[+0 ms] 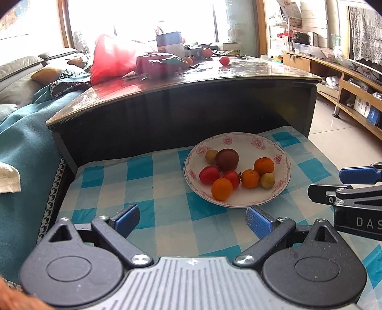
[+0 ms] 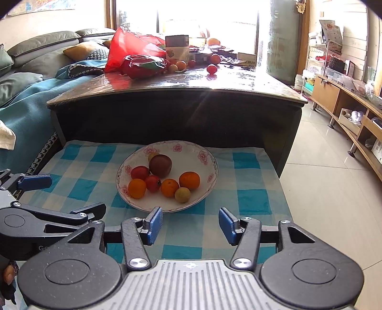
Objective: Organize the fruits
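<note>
Black claw (image 1: 192, 220) linkages, blue ribbed pads (image 2: 154, 225), silver screws.

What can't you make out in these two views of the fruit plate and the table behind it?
- Yellow-green fruit at the plate's back: mostly hidden by the dark round fruit, right wrist view.
- Window area: overexposed, left wrist view.
- Right gripper: cut off by the edge, left wrist view.
- Red bag contents: hidden.

We hold the left gripper (image 1: 192, 220) with jaws spread wide. The right gripper (image 2: 190, 225) is level beside it, jaws likewise apart, both empty.
</note>
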Demonstrator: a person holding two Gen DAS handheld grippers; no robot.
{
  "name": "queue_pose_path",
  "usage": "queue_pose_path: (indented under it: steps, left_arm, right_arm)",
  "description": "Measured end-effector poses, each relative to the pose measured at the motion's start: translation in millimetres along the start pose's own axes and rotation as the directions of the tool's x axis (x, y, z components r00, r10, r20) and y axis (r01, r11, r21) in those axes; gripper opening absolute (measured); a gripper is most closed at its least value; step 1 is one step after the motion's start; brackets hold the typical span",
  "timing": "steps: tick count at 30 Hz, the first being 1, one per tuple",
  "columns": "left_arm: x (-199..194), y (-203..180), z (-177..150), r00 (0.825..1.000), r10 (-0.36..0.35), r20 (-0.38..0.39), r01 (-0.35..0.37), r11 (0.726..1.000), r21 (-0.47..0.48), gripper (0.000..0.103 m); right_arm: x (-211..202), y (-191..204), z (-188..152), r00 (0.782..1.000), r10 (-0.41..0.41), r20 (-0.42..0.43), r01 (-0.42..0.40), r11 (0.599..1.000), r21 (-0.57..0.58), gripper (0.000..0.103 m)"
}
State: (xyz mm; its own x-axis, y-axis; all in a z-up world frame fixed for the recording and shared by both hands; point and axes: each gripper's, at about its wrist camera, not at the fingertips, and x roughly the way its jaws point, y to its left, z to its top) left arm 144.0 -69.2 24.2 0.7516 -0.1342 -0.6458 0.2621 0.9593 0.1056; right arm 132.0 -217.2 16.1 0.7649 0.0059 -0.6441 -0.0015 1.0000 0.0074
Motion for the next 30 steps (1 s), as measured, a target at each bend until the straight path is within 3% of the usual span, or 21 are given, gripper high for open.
queue_pose_path:
  steps: [8,30]
  left_arm:
    - [-6.2,2.6,0.2,1.000,0.004,0.023,-0.004,1.000,-0.013,0.103]
    - [-34.7,4.8,-27.1,1.000,-0.005,-0.013,0.005,1.000,-0.013,0.103]
  right_arm:
    - [-0.2,1.0,-3.8,1.000,-0.001,-0.010,0.001,1.000,-0.006,0.047]
    - [-25.6,10.4,-23.8,1.000,0.009,-0.016,-0.009,1.000,0.013,0.048]
